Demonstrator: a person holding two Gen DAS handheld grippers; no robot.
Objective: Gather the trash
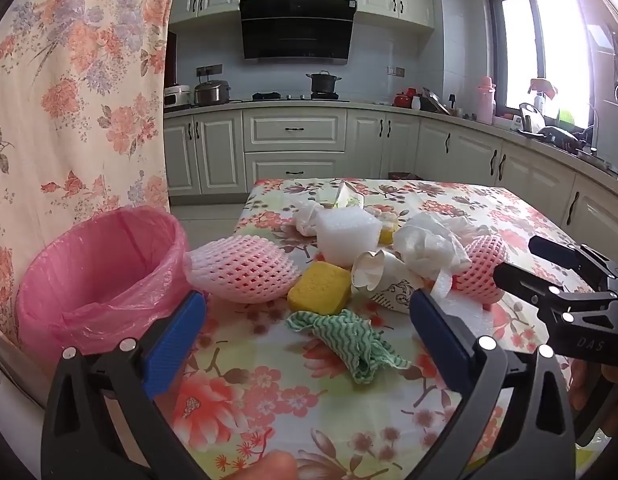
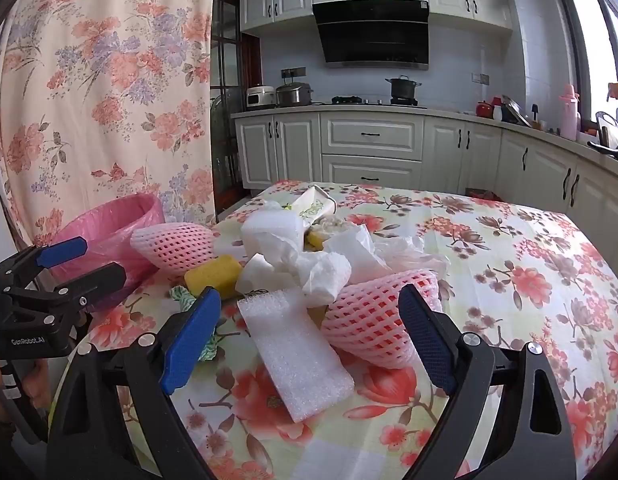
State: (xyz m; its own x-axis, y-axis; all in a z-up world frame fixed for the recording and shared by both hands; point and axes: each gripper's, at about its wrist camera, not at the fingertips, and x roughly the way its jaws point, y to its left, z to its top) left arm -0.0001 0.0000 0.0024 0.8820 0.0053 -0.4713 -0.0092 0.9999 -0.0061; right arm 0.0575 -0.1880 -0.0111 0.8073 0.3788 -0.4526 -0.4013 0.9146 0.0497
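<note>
A pile of trash lies on the floral table (image 1: 269, 392): a pink foam net (image 1: 245, 270), a yellow sponge (image 1: 319, 288), a green striped cloth (image 1: 349, 340), a crushed paper cup (image 1: 383, 280), crumpled tissue (image 1: 429, 248), a white foam block (image 1: 347, 232) and a second pink net (image 1: 483, 268). A pink-lined bin (image 1: 97, 280) stands at the table's left. My left gripper (image 1: 309, 316) is open and empty, just short of the cloth. My right gripper (image 2: 309, 312) is open over a white foam slab (image 2: 293, 344), beside the second pink net (image 2: 373, 320). Each gripper shows in the other's view, the right (image 1: 549, 276) and the left (image 2: 69, 260).
A floral curtain (image 1: 77, 88) hangs at the left behind the bin. Kitchen cabinets, a stove with a pot (image 1: 323, 82) and a counter with dishes run along the back and right. The table's far right part (image 2: 529, 260) shows bare cloth.
</note>
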